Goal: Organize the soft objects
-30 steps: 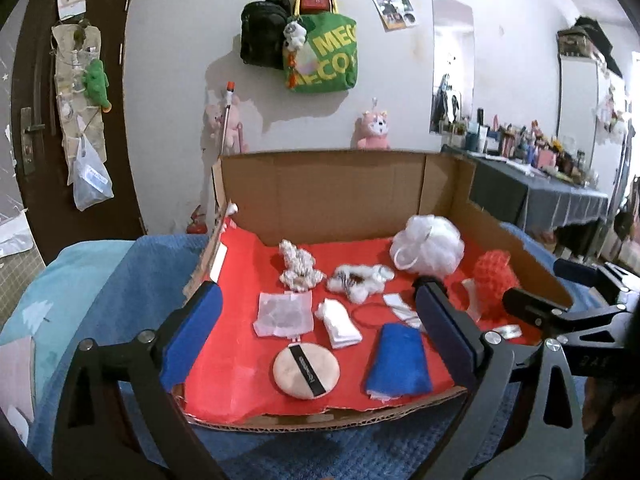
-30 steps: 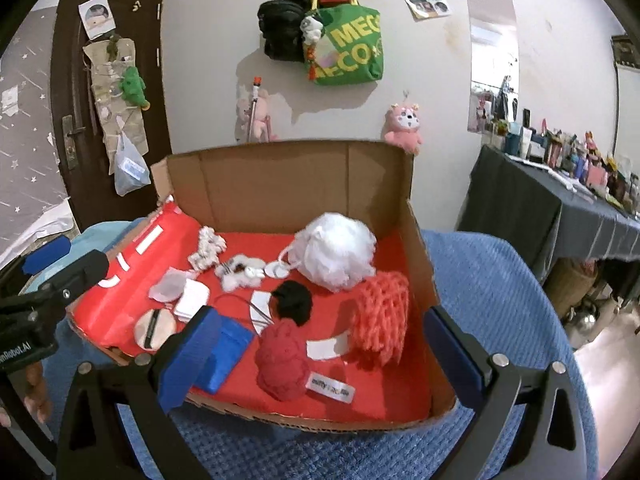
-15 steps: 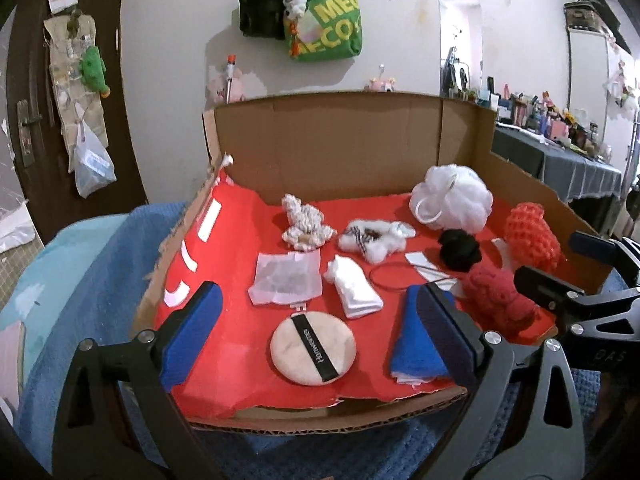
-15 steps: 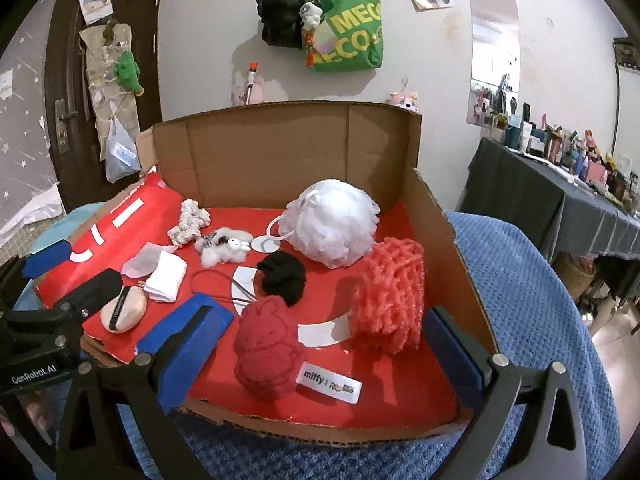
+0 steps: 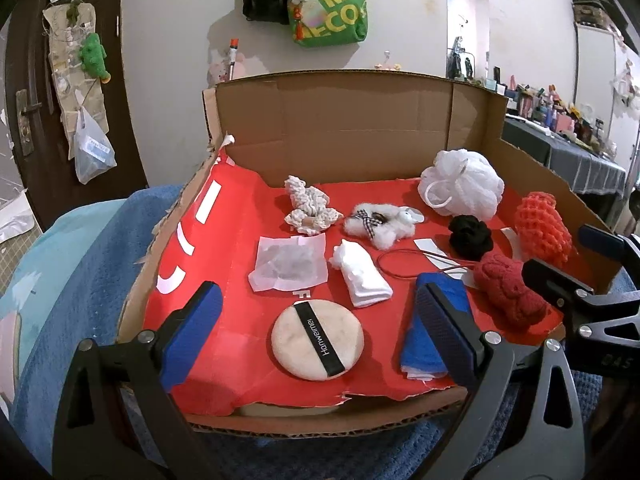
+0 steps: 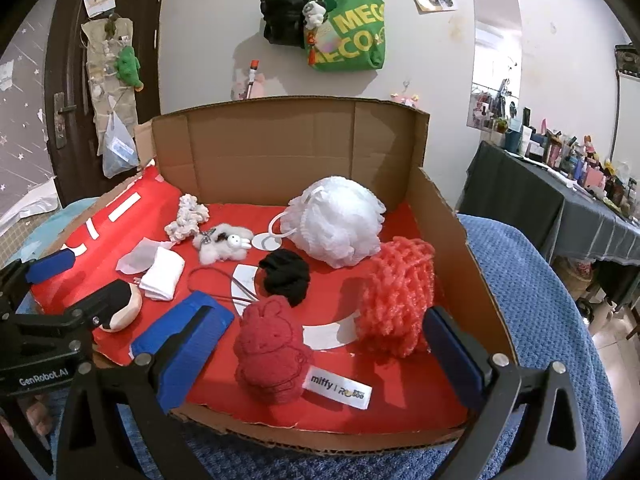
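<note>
Place: you're working in a lived-in bedroom at home.
Signs: bags hung on the wall [image 6: 344, 28], a wooden door [image 5: 28, 92], a cluttered dresser [image 6: 576, 168], blue bedding [image 6: 532, 280].

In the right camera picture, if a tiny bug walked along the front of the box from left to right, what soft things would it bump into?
Round powder puff → blue cloth → dark red bunny towel → orange-red net sponge.

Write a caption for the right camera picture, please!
Open right gripper hovers before a cardboard box holding a red bunny towel, white bath puff and black scrunchie.
</note>
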Demonstrator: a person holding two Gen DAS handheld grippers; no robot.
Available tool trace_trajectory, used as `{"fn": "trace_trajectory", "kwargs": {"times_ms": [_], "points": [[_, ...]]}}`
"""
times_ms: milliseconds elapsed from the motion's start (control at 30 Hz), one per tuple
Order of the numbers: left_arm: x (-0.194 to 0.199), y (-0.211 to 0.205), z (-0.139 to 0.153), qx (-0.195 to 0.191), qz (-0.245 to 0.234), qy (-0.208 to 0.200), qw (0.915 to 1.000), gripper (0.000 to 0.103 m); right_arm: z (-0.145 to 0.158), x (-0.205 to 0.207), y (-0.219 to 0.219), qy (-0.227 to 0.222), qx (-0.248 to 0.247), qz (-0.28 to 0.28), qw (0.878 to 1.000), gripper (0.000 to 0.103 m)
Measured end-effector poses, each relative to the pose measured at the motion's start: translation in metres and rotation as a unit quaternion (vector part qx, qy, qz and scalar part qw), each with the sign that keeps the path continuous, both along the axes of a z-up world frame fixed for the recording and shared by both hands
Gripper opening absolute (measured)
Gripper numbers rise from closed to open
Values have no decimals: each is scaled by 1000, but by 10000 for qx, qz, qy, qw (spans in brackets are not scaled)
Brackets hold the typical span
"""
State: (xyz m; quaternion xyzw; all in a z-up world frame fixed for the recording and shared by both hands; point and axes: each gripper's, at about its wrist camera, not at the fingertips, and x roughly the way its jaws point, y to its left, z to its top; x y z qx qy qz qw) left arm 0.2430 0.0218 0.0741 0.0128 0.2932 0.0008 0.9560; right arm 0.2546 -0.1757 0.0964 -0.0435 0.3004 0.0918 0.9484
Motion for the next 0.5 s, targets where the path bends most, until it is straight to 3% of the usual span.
{"fn": "trace_trajectory", "kwargs": {"times_ms": [500], "points": [[1,0,1,-24,-41,-21,10000,99,-1,1,-2,-21,14,-25,10000,103]]}}
